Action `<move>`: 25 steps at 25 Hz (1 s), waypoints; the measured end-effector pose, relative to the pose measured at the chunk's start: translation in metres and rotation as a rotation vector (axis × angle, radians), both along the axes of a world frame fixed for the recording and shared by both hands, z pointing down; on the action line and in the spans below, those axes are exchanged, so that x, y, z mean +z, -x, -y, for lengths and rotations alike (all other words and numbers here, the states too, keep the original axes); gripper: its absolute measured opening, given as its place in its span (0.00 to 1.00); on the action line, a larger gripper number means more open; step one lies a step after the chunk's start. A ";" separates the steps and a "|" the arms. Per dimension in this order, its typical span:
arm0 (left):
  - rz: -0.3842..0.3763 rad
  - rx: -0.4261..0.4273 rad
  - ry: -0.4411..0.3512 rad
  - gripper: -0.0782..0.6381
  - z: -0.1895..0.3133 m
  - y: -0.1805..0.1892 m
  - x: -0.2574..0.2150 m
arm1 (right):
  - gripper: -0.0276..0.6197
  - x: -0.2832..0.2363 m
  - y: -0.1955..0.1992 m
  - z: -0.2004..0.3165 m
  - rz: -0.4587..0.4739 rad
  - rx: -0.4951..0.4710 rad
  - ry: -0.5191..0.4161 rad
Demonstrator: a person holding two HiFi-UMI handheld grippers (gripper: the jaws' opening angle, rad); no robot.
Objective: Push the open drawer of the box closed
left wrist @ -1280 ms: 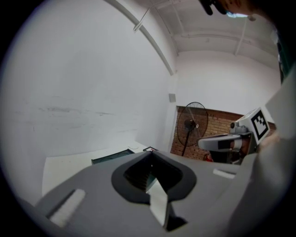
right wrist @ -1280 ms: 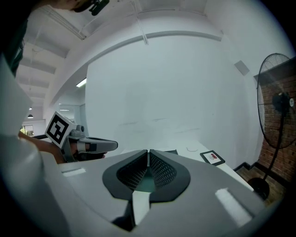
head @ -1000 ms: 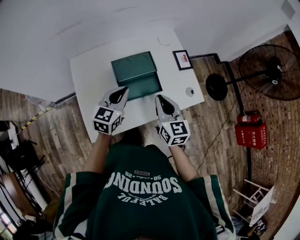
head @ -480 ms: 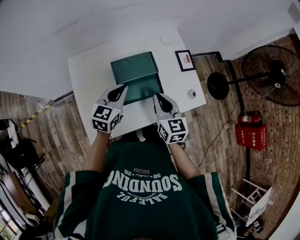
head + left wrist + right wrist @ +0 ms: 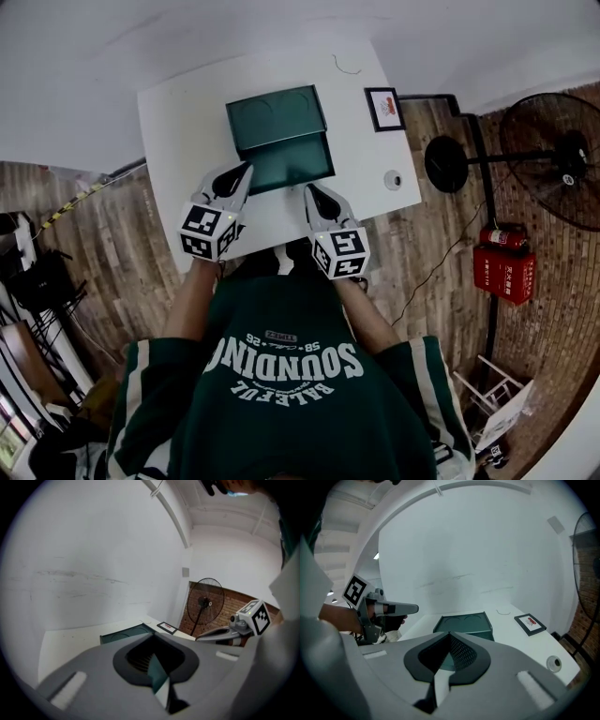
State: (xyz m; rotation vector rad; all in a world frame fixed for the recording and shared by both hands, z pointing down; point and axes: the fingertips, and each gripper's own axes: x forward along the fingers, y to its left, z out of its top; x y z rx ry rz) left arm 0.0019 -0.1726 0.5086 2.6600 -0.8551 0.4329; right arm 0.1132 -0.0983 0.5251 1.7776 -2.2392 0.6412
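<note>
White wall (image 5: 281,37) across the top of the frame. Below it, a white table (image 5: 178,141) on a wood plank floor (image 5: 103,234). At right, a black standing fan (image 5: 553,155) against a brick wall (image 5: 562,319), with a red box (image 5: 503,272) just below. Dark clutter (image 5: 37,291) at the left edge. Soft, even light throughout.

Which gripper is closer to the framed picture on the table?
Right. The right gripper is by the right end of the drawer front, the left gripper by the left end, farther from the framed picture.
</note>
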 end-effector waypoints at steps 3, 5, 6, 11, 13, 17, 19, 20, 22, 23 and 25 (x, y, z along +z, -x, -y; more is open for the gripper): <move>0.009 -0.010 0.017 0.18 -0.002 0.005 0.010 | 0.04 0.021 0.004 -0.005 0.004 -0.008 0.045; 0.013 -0.018 0.027 0.18 -0.003 0.010 0.015 | 0.04 0.035 0.008 -0.008 0.003 -0.013 0.074; 0.014 -0.023 0.032 0.18 -0.004 0.012 0.017 | 0.04 0.041 0.010 -0.009 0.001 -0.016 0.087; 0.019 -0.046 0.047 0.18 -0.005 0.020 0.025 | 0.05 0.077 0.015 -0.013 0.000 -0.041 0.192; 0.020 -0.054 0.052 0.18 -0.005 0.023 0.027 | 0.11 0.092 0.016 -0.013 0.003 -0.050 0.240; 0.026 -0.067 0.062 0.18 -0.005 0.028 0.032 | 0.18 0.118 0.016 -0.012 0.013 -0.056 0.307; 0.030 -0.072 0.067 0.18 -0.007 0.028 0.034 | 0.18 0.129 0.014 -0.011 0.026 -0.053 0.336; 0.031 -0.076 0.069 0.18 -0.007 0.029 0.035 | 0.19 0.134 0.014 -0.010 0.031 -0.051 0.348; 0.033 -0.086 0.073 0.18 -0.007 0.033 0.036 | 0.19 0.142 0.014 -0.006 0.033 -0.049 0.366; 0.034 -0.091 0.076 0.18 -0.007 0.035 0.037 | 0.18 0.145 0.015 -0.004 0.032 -0.050 0.375; 0.037 -0.104 0.082 0.18 -0.006 0.040 0.040 | 0.18 0.152 0.017 0.000 0.029 -0.054 0.395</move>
